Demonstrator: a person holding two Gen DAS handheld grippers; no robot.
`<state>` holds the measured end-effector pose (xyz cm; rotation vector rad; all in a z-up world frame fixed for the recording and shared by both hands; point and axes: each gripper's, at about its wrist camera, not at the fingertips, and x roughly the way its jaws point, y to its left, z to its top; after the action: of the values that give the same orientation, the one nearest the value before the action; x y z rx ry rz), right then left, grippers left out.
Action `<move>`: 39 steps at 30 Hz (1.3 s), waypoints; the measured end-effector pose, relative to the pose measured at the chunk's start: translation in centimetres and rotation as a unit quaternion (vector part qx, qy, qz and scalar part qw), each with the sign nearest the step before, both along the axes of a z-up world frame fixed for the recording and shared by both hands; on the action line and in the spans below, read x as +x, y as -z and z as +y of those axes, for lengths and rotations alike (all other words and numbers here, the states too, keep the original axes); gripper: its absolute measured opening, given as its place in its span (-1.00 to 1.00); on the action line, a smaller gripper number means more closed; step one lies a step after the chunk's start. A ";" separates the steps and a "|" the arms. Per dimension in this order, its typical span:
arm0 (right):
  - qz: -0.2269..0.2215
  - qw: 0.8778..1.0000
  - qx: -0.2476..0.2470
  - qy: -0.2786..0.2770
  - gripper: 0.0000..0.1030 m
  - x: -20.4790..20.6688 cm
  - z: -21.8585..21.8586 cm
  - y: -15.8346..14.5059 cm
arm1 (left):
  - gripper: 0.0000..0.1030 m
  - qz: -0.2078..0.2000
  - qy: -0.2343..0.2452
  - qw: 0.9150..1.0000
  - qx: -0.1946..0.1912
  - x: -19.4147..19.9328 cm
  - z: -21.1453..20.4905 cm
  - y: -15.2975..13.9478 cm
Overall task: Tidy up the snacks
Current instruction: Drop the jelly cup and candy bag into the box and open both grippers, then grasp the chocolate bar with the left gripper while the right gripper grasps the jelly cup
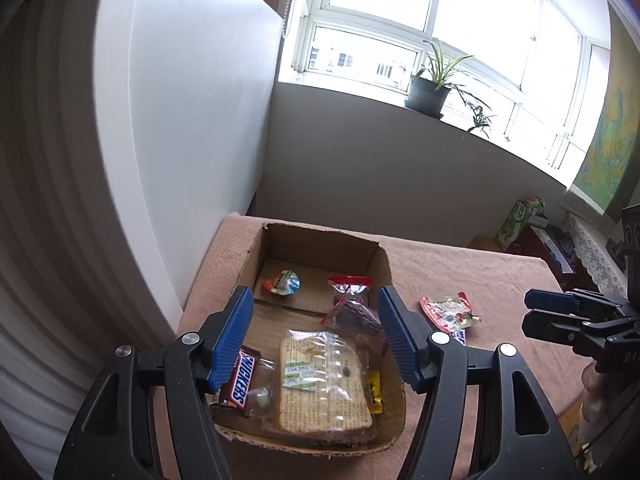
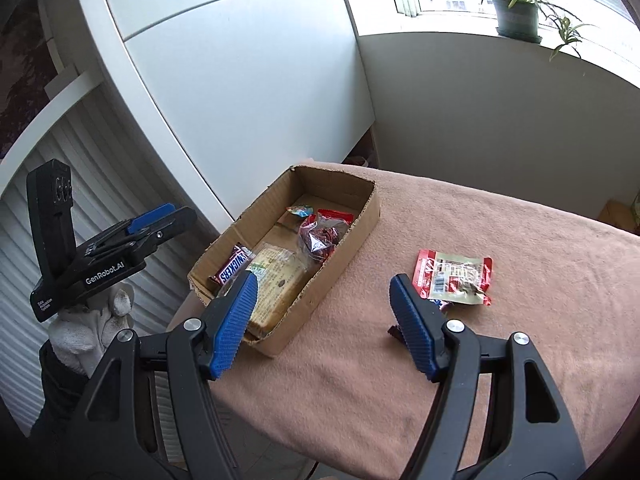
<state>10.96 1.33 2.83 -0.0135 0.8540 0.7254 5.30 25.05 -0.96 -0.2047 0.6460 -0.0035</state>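
Note:
A cardboard box (image 1: 382, 264) stands on the pink cloth. It holds a Snickers bar (image 1: 242, 378), a clear pack of crackers (image 1: 324, 384), a red-topped bag of dark fruit (image 1: 354, 312), a small jelly cup (image 1: 282, 283) and a yellow sachet (image 1: 374, 392). My left gripper (image 1: 315, 296) hangs open above the box, nothing between its fingers. A red snack packet (image 2: 454, 276) lies on the cloth right of the box (image 2: 360, 216), over a blue-and-white wrapper (image 1: 460, 336). My right gripper (image 2: 324, 280) is open and empty above the cloth, between box and packet.
The pink-covered table (image 2: 500, 360) ends close behind the box, near a white cabinet (image 2: 248, 80) and grey wall. A potted plant (image 1: 428, 96) sits on the windowsill. A green carton (image 1: 516, 224) stands far right. A gloved hand (image 2: 92, 320) holds the left gripper.

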 end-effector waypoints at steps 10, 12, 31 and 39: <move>-0.051 0.998 0.027 -0.013 0.49 -8.9 -3.6 -4.6 | 0.25 -0.049 0.031 0.998 0.023 -8.2 -3.2 -4.0; -0.064 0.997 0.032 -0.006 0.81 -9.8 -4.7 -5.0 | 0.25 -0.055 0.043 0.997 0.029 -9.2 -4.2 -4.0; -0.016 0.990 -0.094 0.107 0.82 0.1 -11.7 7.4 | 0.25 0.023 0.146 0.989 0.006 -3.2 -13.5 5.5; 0.001 0.991 -0.110 0.073 0.81 2.1 -9.3 10.2 | 0.25 0.063 0.163 0.984 -0.014 -0.2 -14.4 8.1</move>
<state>13.07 -7.99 -7.39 -0.1458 0.9240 0.4922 5.10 10.61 -9.02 -0.1237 0.8005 -0.3173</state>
